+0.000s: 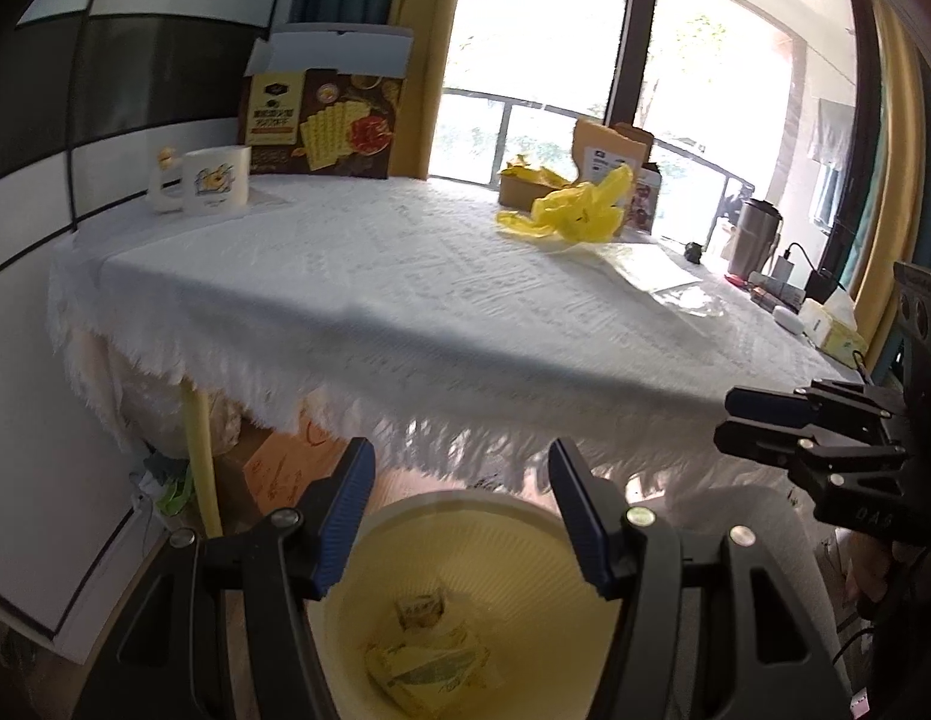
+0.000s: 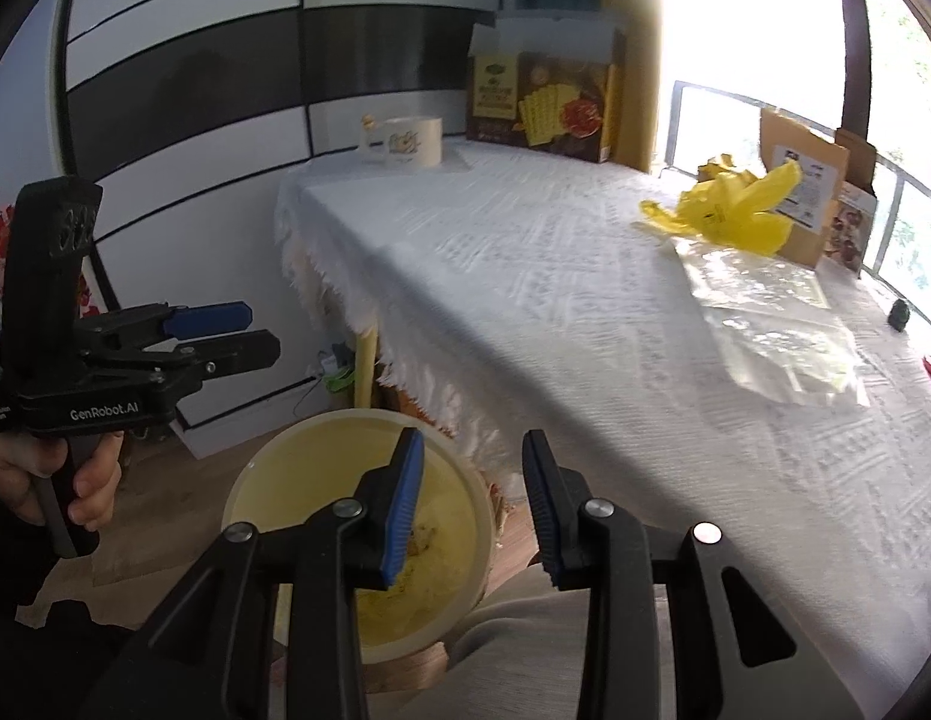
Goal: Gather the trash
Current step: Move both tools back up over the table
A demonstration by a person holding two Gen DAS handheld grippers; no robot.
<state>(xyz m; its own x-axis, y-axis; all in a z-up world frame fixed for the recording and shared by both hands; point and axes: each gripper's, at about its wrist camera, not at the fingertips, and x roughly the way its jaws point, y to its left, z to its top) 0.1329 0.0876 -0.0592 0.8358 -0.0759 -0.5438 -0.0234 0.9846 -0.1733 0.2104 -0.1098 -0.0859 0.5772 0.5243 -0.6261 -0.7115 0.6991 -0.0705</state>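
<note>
The left gripper hangs nearest, jaws apart and empty, right over the pale yellow bin, where yellow wrappers lie below its fingertips. The right gripper is also released and holds nothing; the bin sits just below and left of its claw. Ahead and to the right of both claws, well apart on the white tablecloth, lie a crumpled yellow plastic bag and a clear plastic sheet. Likely risks: the thin sheet lies flat, so a pinch could catch the lacy cloth and drag it; the light bag could slip from the pads.
</note>
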